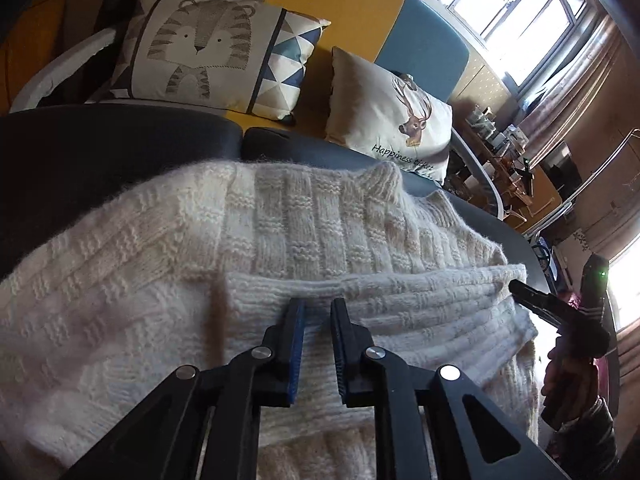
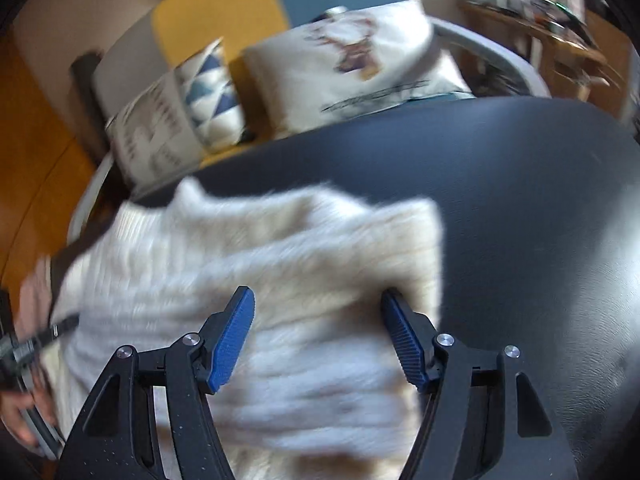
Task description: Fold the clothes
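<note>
Lying across the dark cushion (image 1: 100,152), the cream knit sweater (image 1: 160,280) has a folded band along its near edge. The left gripper (image 1: 316,308) has its 2 fingers nearly pressed together over that band; whether they pinch wool is hard to tell. The right gripper (image 2: 318,302) stands spread wide above the sweater's blurred corner, pillows (image 2: 340,76) smeared behind.

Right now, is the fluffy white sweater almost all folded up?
Partly. The white sweater lies on the dark table with one knitted layer already turned over on top. The left gripper has its fingers nearly closed over that folded edge; whether it pinches the knit is unclear. The right gripper is open over the sweater. The bundle looks wide, so more folds probably remain.
</note>
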`<state>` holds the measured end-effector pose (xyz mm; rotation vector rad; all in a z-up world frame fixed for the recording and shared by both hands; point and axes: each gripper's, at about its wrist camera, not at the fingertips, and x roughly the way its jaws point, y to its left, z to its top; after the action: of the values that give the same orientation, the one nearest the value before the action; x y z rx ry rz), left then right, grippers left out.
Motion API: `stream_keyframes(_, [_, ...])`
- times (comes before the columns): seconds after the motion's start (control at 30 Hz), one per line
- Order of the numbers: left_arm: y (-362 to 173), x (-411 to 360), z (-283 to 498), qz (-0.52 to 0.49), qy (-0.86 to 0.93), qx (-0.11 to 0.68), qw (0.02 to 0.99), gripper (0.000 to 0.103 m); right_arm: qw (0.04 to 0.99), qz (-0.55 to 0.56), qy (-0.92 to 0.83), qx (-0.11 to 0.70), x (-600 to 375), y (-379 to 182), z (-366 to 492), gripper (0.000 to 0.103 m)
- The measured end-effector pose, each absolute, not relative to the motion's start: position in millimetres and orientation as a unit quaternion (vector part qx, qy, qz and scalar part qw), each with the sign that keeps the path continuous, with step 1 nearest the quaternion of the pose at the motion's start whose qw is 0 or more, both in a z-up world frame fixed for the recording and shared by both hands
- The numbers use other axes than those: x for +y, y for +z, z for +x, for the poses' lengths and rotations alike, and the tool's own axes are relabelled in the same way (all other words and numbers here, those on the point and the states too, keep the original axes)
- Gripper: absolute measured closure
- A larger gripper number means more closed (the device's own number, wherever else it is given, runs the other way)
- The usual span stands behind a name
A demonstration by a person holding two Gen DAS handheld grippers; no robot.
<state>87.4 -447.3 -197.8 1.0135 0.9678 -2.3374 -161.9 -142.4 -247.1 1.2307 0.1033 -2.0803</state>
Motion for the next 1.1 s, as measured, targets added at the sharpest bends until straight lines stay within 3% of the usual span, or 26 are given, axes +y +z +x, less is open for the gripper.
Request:
stream_keyframes(0.27, [-187.3, -444.8, 80.6, 0.366, -0.833, 0.362, 0.203, 0.085, 0.343, 0.441, -0.824, 0.095, -124.0, -220.3, -155.1, 0.034])
stream_keyframes(0.57, [-195.3, -445.3, 71.6, 0.363, -0.837, 0.359, 0.198, 0.084, 0.384, 0.457, -0.779, 0.192, -186.2, -256.8, -171.2, 0.030])
stream_keyframes(0.9, [-181.3, -435.5, 65.6, 0.369, -0.842, 0.350, 0.179, 0.084, 0.381, 0.391, -0.820, 0.172, -133.3, -212.8, -113.9, 0.029])
stream_keyframes(1.1, [-190.8, -424.3, 57.3, 0.387, -0.842, 0.335, 0.172, 0.084, 0.347, 0.438, -0.799, 0.223, -121.2, -250.0, -110.9, 0.028])
